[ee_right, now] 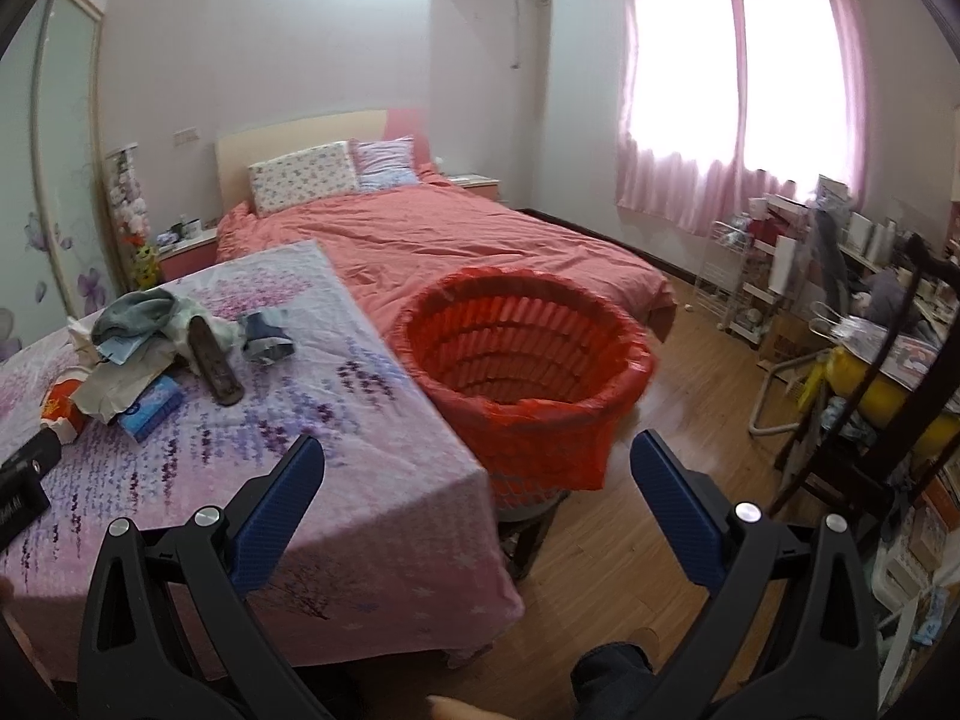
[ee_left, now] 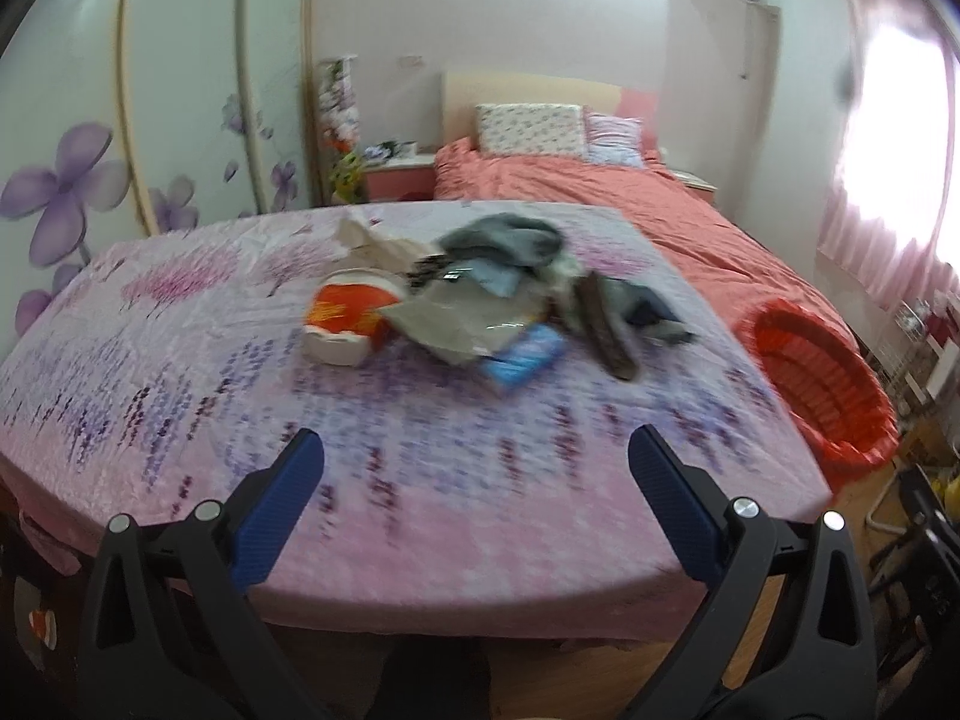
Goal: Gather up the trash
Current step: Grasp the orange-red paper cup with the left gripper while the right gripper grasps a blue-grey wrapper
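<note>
Left wrist view blurs the trash pile [ee_left: 480,306]; both hand-held grippers, left [ee_left: 474,456] and right [ee_right: 477,462], gape empty.

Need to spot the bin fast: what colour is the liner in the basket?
Red-orange liner over the basket rim; clearest in the right wrist view.

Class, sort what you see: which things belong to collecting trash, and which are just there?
Job:
crumpled grey plastic wrapper
blue packet
orange-and-white paper carton
red-lined waste basket

Just there:
floral pillow
salmon bedspread
pink curtains
</note>
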